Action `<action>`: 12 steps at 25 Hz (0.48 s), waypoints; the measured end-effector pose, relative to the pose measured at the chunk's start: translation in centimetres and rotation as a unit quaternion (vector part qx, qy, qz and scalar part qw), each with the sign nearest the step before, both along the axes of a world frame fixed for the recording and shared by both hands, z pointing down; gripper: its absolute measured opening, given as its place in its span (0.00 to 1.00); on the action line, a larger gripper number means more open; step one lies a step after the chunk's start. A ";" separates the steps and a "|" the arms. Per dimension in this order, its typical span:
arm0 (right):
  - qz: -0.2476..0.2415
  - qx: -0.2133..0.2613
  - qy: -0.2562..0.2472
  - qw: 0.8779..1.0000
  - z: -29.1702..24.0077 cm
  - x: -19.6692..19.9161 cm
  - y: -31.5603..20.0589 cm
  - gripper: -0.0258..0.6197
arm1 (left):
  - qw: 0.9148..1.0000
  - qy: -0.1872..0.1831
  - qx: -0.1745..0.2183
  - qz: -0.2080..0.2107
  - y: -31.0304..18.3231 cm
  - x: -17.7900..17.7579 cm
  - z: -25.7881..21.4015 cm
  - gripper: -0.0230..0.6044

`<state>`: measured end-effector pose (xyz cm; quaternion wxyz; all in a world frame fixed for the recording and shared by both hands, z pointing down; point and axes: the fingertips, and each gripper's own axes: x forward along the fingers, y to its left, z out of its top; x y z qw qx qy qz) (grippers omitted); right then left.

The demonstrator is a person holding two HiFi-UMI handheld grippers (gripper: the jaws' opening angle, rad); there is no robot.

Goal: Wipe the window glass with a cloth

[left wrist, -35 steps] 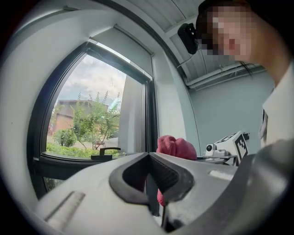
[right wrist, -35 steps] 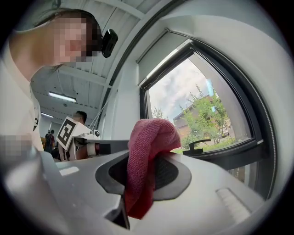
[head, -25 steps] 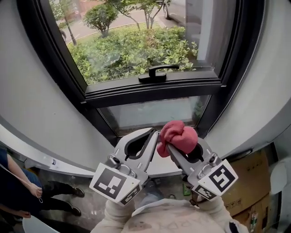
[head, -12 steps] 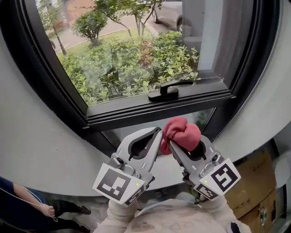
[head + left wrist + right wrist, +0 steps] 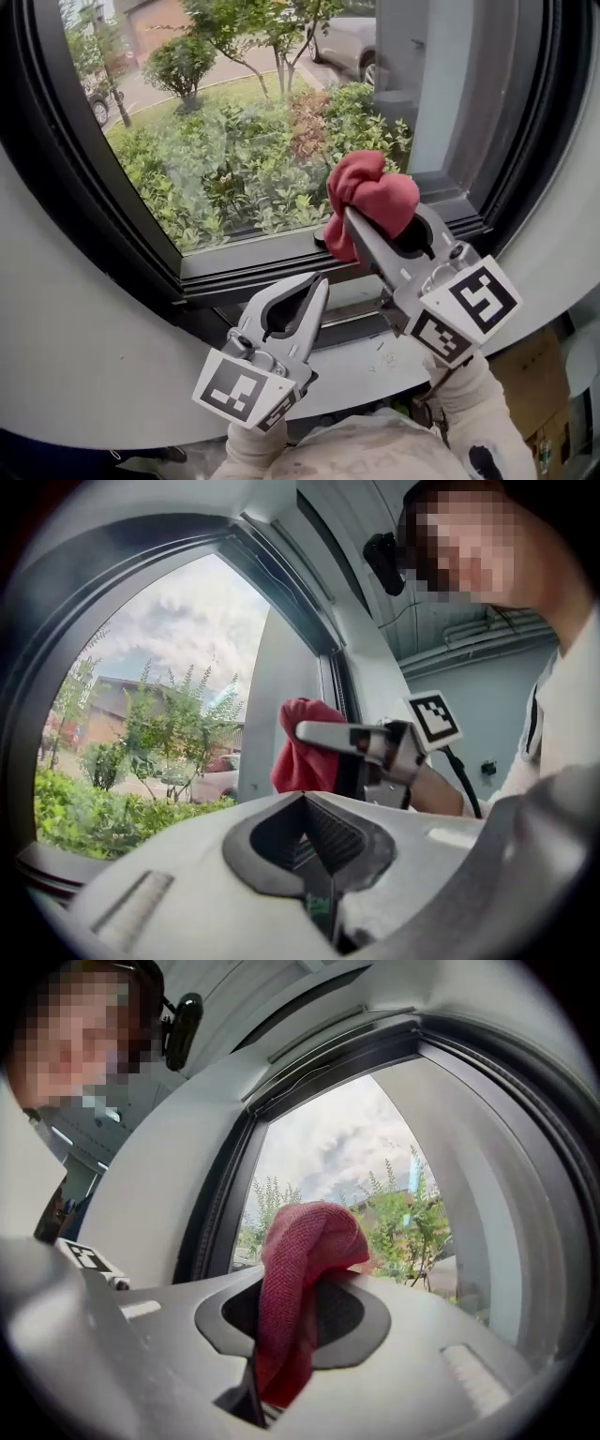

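Observation:
A bunched red cloth [image 5: 373, 199] is clamped in my right gripper [image 5: 349, 221], which is raised in front of the lower right part of the window glass [image 5: 216, 141]. Whether the cloth touches the pane I cannot tell. In the right gripper view the cloth [image 5: 305, 1279] hangs out of the jaws and over them, with the glass [image 5: 347, 1176] ahead. My left gripper [image 5: 317, 286] sits lower, below the black window frame [image 5: 244, 277], shut and empty. In the left gripper view, the cloth [image 5: 302, 747] and the right gripper [image 5: 361, 738] show beside the glass [image 5: 159, 714].
The black frame runs around the pane and is set in a curved white wall [image 5: 75, 319]. The window handle is mostly hidden behind the cloth. Bushes [image 5: 234, 169] and a parked car [image 5: 342, 37] lie outside. A cardboard box [image 5: 553, 375] stands at lower right.
My right gripper has risen with the cloth from below the frame to in front of the upper pane. The left gripper stayed low and shut. The head view has tilted upward.

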<state>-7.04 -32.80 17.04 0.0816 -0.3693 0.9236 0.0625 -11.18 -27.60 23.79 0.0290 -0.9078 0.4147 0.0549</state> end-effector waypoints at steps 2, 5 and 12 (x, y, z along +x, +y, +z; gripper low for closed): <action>0.018 0.032 0.015 0.999 -3.2 -0.8 -2.4 0.22 | 1.000 0.002 -0.002 -0.005 -0.9 -0.6 0.0 0.04; 0.038 0.072 0.036 0.996 -8.0 -2.3 -5.4 0.22 | 1.000 0.009 -0.008 -0.010 -2.1 -1.6 -0.2 0.04; 0.062 0.117 0.051 0.990 -17.2 -5.2 -8.8 0.22 | 1.000 0.018 -0.009 -0.012 -3.4 -3.0 -1.3 0.04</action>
